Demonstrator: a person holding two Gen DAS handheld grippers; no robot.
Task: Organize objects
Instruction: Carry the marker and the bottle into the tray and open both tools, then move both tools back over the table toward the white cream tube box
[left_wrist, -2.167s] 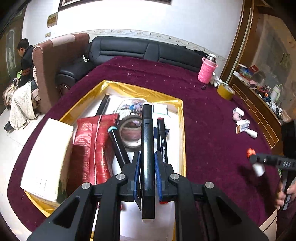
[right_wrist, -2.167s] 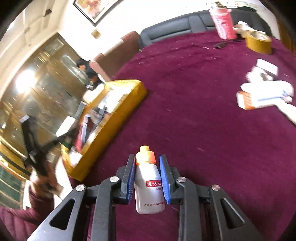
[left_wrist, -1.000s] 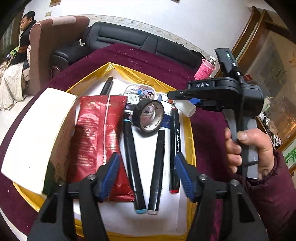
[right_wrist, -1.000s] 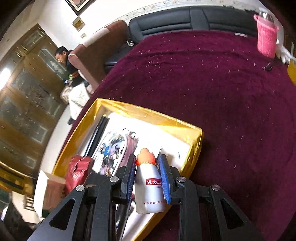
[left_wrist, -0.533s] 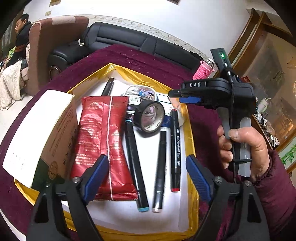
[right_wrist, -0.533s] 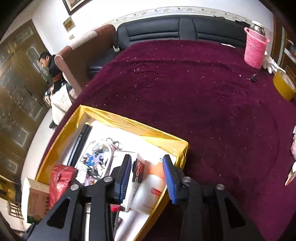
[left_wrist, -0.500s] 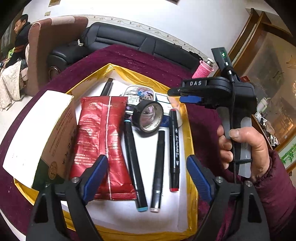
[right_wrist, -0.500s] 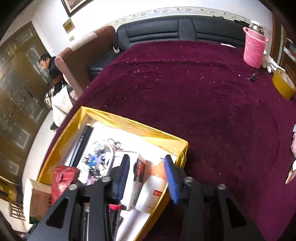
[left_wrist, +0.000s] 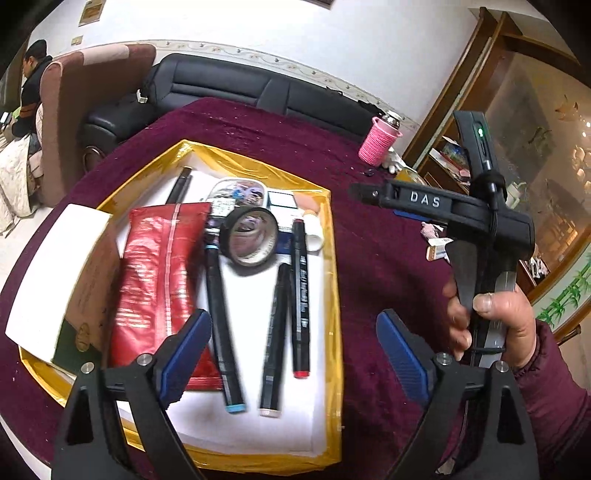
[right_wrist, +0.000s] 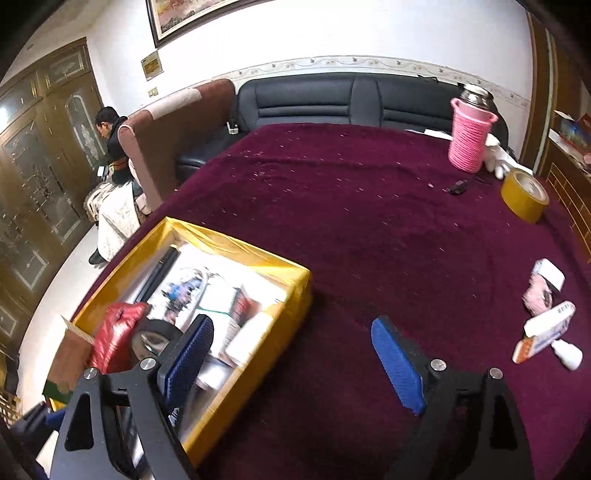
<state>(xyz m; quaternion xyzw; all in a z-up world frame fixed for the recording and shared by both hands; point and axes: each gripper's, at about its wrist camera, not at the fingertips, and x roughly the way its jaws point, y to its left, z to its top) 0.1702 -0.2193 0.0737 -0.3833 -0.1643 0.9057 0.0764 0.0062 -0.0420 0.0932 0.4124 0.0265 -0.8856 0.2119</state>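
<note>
- Gold-lined box (left_wrist: 334, 280) at the near left of a maroon-covered table (right_wrist: 369, 229), already holding much: red pouch (left_wrist: 159, 280), three markers (left_wrist: 221, 314) lying side by side, black tape roll (left_wrist: 251, 236) leaning across them, a small white bottle with orange cap (left_wrist: 312, 229) against the right wall, plus cards and a clear case at the far end.
- Left gripper (left_wrist: 291, 350) poised above the box, jaws spread wide, nothing between them.
- Right gripper (right_wrist: 291, 354) off the box's right edge over bare cloth, jaws likewise spread and empty.
- Judged well along but unfinished: several items outside the box.
- Left to gather, by the look of it: small boxes and bottles (right_wrist: 546, 328) clustered at the table's right edge, well apart from the box.
- Farther off: yellow tape roll (right_wrist: 524, 197), pink knitted flask cover (right_wrist: 469, 136), small dark object nearby, too small to identify.
- Open cloth between right gripper and cluster; nothing blocking.
- Box crowded; free space mainly at its near end.
</note>
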